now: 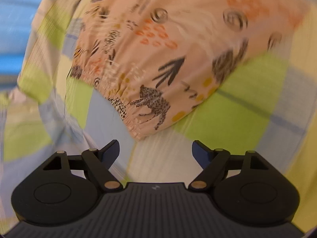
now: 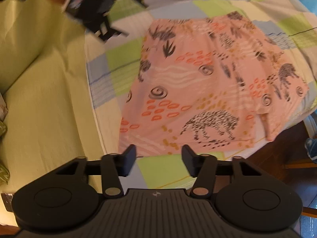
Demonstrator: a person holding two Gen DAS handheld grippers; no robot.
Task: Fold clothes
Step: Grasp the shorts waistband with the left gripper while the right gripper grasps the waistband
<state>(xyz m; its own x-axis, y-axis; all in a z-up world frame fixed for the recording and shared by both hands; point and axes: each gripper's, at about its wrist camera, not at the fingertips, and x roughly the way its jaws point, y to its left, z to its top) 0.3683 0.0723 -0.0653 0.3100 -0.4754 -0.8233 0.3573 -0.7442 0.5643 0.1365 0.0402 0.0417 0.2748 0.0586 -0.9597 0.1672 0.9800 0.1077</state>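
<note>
A pink garment (image 2: 200,91) printed with spotted animals, leaves and orange dots lies spread on a checked green, blue and cream bedspread (image 2: 122,59). In the left wrist view the same garment (image 1: 158,45) fills the upper middle, its gathered corner pointing toward me. My left gripper (image 1: 156,150) hangs open just short of that corner, with nothing between its fingers. My right gripper (image 2: 158,159) is open too, hovering at the garment's near hem, empty. The other gripper (image 2: 111,10) shows as a dark blurred shape at the top left of the right wrist view.
A plain lime-green sheet (image 2: 43,91) covers the bed to the left of the bedspread. Dark wooden floor (image 2: 277,150) and a bed edge lie at the right, with a blue shoe (image 2: 312,148) there. Blue surface (image 1: 17,25) shows beyond the bedspread in the left wrist view.
</note>
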